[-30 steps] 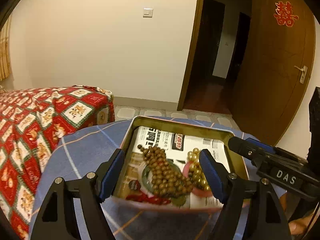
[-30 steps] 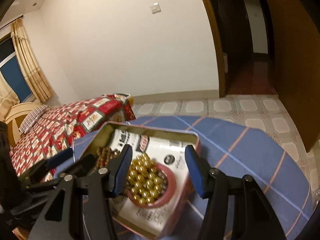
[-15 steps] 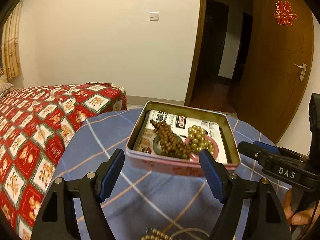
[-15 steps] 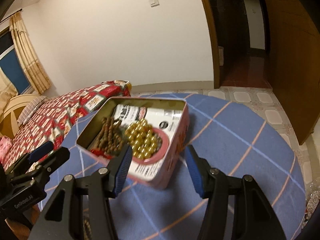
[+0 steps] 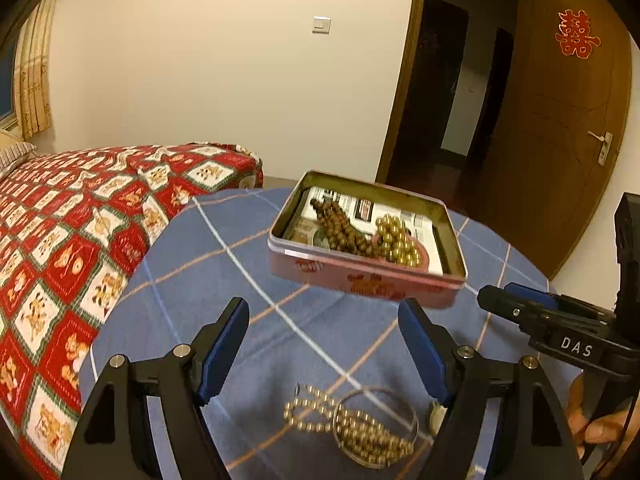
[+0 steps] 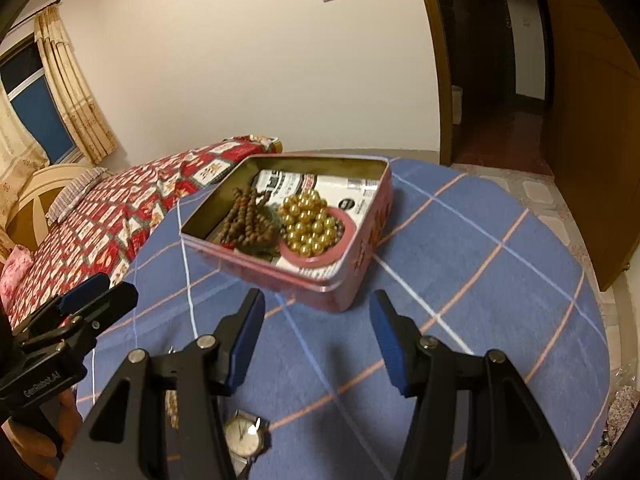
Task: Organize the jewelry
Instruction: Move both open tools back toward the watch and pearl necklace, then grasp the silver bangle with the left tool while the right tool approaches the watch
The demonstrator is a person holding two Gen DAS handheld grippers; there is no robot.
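Left gripper [image 5: 323, 344]: you are holding it spread wide, gripping nothing.
Right gripper [image 6: 317, 336]: you are keeping it parted, gripping nothing.
Tin [image 5: 362, 280]: sitting beyond both, bracelets inside.
Gold beads [image 5: 356, 432]: lying beneath the left gripper.
Watch [image 6: 245, 437]: lying beneath the right gripper.

Your left gripper [image 5: 323, 344] sits in the lower middle of its own frame with its blue-padded jaws spread wide and nothing between them. Your right gripper [image 6: 317, 335] fills the lower middle of its frame the same way, jaws parted and empty. Each tool shows in the other's view: the right one at the right edge, the left one at the lower left, with your fingers wrapped around the handles.
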